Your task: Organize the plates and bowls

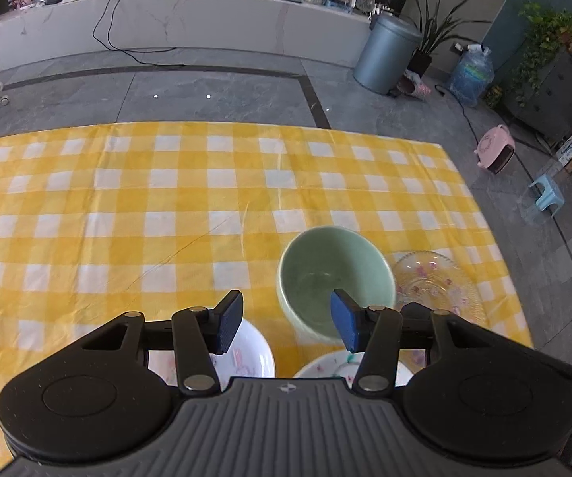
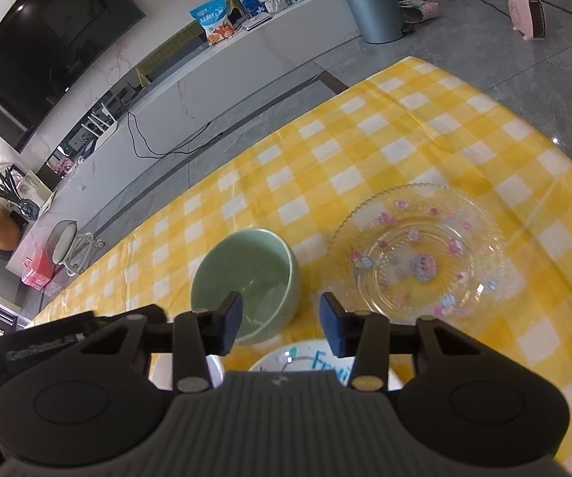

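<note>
Both tools, left [image 1: 287, 320] and right [image 2: 282, 325], hover released over a green bowl [image 2: 246, 278]: likely heavy, slippery, breakable, best pinched at its rim

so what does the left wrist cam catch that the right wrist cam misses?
Only the left wrist view: the water jug and the tall leafy plant over the cabinet at far right.

Only the right wrist view: the wall TV, the orange vase at far left, and the blue lettering on the near white plate.

Both: green bowl, clear flowered glass plate, a white dish near the left finger, yellow checked tablecloth, grey bin, pink heater. Each tool is open and empty: left tool, right tool.
</note>
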A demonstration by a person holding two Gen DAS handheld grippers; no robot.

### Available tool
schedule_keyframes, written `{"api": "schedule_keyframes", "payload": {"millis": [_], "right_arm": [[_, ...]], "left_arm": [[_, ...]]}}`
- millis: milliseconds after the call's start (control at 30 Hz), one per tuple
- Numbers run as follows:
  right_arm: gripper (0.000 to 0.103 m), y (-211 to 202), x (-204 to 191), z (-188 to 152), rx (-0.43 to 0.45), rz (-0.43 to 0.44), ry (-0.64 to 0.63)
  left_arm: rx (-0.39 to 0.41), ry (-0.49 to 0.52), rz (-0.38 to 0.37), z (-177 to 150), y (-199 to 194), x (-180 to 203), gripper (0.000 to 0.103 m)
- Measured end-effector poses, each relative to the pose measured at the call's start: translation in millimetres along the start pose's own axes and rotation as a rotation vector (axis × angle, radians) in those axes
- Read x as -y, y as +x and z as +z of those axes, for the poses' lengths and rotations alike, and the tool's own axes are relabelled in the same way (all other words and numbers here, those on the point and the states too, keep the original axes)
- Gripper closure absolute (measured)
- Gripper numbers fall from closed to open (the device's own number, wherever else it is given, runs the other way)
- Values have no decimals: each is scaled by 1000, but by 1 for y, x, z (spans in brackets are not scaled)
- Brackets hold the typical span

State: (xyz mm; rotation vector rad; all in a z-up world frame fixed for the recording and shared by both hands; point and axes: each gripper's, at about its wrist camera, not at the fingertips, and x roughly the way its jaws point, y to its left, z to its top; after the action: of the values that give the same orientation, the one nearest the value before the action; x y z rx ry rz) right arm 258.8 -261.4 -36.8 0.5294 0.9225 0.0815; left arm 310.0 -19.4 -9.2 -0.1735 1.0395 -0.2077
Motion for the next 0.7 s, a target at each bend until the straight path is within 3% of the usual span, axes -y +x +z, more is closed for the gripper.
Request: {"api": "schedule_keyframes", "payload": {"millis": [100,333,433,700], "right_arm": [[67,13,-4,2,-10,-4,-11],[73,37,-12,-1,-38,-66,-77],[80,46,-7,-3,-72,-45,-52],[81,50,-4,-4,-76,-21,-41]], "left_arm": [[-7,-2,13,6,15,0,44],[-39,-38,20,14,42,-9,45],[-58,-38,26,13,50,-10,50],[-96,-20,45,11,63,-8,71]]}}
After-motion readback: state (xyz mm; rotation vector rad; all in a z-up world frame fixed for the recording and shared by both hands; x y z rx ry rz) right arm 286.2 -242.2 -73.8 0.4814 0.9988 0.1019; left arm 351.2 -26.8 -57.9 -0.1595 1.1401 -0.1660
